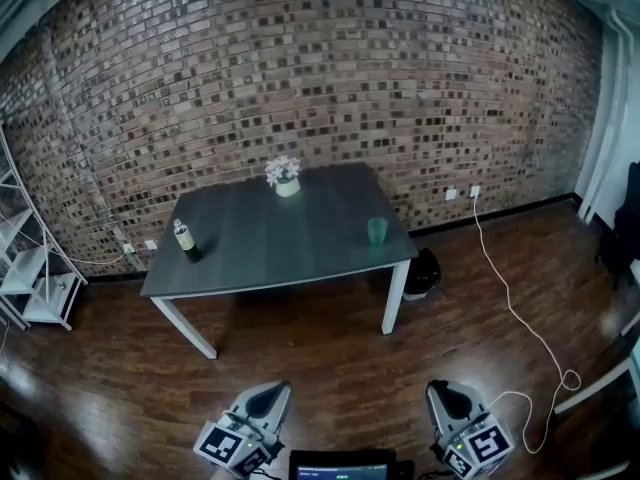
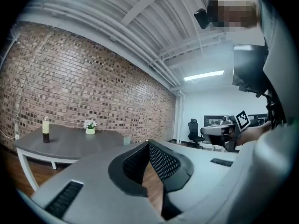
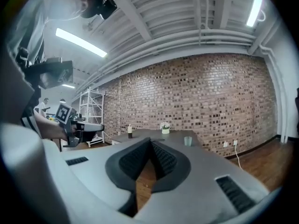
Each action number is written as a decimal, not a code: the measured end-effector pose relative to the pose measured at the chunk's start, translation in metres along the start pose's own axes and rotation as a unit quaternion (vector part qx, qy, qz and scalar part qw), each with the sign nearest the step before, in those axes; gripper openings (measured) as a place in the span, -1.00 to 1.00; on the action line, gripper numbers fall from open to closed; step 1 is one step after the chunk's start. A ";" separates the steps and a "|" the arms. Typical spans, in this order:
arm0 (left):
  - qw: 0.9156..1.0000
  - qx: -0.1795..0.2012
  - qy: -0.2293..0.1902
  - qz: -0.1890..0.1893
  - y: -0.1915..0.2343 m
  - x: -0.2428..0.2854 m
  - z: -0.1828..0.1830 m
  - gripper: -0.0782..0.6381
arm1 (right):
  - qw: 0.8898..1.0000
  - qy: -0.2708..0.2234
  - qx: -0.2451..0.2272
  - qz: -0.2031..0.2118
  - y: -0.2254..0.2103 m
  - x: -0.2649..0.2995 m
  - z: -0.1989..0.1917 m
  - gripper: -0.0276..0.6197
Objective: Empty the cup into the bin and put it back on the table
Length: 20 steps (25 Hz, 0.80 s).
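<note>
A green cup stands upright near the right front corner of the dark grey table. A black bin sits on the floor by the table's right front leg. Both grippers are well short of the table, at the bottom of the head view. My left gripper and my right gripper both point toward the table. The left gripper view shows the cup far beyond the left gripper, whose jaws meet with nothing between them. My right gripper is likewise shut and empty, with the cup far ahead.
On the table stand a small bottle at the left front and a white flower pot at the back. A white shelf stands at the left wall. A white cable trails over the wooden floor at the right. Brick wall behind.
</note>
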<state>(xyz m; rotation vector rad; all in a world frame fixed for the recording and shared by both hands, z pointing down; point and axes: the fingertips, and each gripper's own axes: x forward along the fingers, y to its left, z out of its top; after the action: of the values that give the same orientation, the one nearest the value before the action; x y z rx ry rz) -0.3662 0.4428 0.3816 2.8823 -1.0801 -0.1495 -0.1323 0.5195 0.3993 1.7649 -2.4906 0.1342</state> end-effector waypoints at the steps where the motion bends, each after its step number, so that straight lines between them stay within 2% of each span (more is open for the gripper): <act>1: 1.000 0.004 0.001 0.001 0.002 0.010 0.003 -0.78 | 1.000 -0.002 -0.005 0.000 -0.009 0.006 0.003 -0.91; 9: 0.999 0.001 0.002 0.040 0.022 0.096 0.003 -0.78 | 1.000 -0.005 -0.006 0.021 -0.085 0.058 0.028 -0.91; 15: 1.000 0.005 0.014 0.010 0.035 0.147 -0.001 -0.78 | 1.000 -0.004 0.000 0.025 -0.125 0.099 0.036 -0.91; 20: 1.000 0.000 0.013 0.018 0.068 0.196 -0.001 -0.78 | 1.000 -0.002 0.007 0.020 -0.164 0.141 0.044 -0.91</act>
<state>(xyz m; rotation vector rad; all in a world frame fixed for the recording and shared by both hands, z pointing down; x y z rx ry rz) -0.2634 0.2622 0.3746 2.8532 -1.1274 -0.1100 -0.0248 0.3284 0.3764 1.7220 -2.5361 0.1500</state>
